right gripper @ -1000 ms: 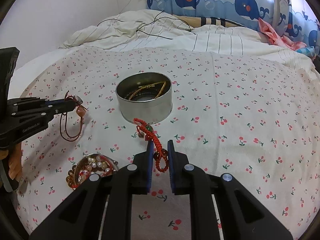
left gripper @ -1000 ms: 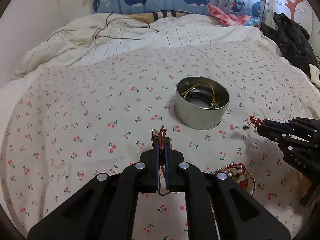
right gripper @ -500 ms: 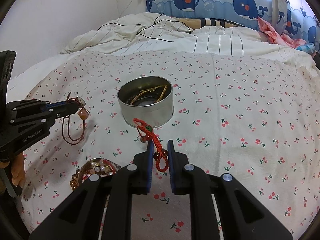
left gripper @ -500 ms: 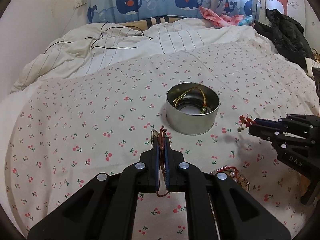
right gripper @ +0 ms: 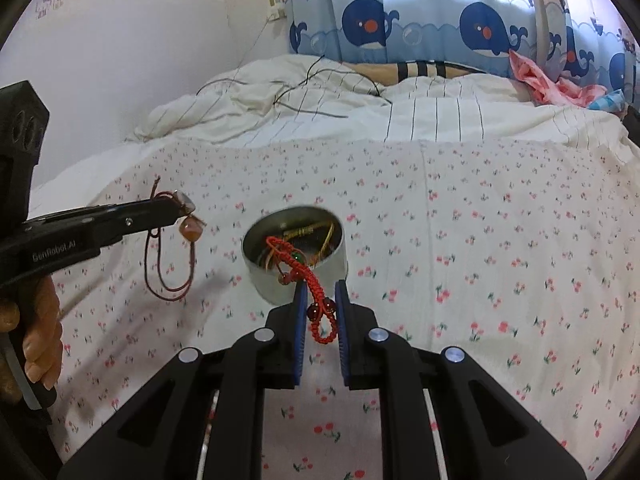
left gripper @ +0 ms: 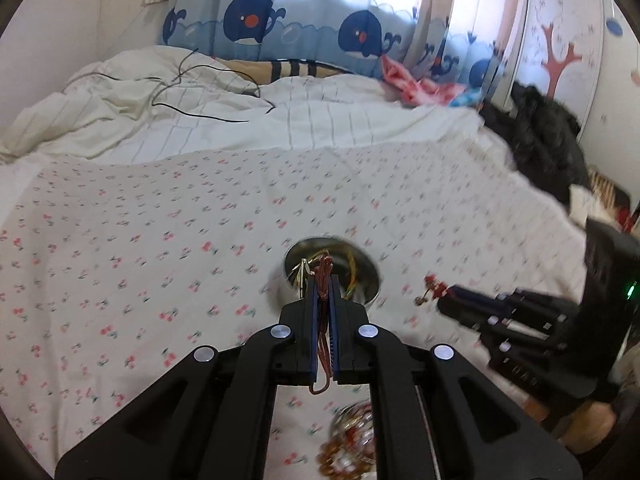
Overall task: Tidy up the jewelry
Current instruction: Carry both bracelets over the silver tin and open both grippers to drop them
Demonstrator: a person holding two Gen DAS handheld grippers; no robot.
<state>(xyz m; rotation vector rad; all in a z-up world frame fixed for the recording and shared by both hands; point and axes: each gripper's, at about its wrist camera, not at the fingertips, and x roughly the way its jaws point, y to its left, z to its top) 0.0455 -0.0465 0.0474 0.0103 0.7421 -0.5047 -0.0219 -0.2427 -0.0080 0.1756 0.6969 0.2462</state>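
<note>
Left wrist view: left hand-held gripper [left gripper: 323, 300] is clamped shut on a thin brown cord necklace [left gripper: 322, 280], w/ the round silver metal tin [left gripper: 370, 276] at 12 o'clock just beyond. A blurred beaded bracelet pile [left gripper: 352, 444] is seen at 6 only here.

Right wrist view: right hand-held gripper [right gripper: 319, 304] is narrowly closed on a red braided bead bracelet [right gripper: 308, 276], tin at 12. The pendant's dangling loop is shown only here; it could be snagged on the tin's rim if lowered off-centre.

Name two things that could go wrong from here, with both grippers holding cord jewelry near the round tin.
1. The brown cord necklace hangs in a long loop under the left gripper; it could drape over the tin rim instead of dropping in.
2. The red braided bracelet in the right gripper could tangle with the gold chain already inside.
</note>
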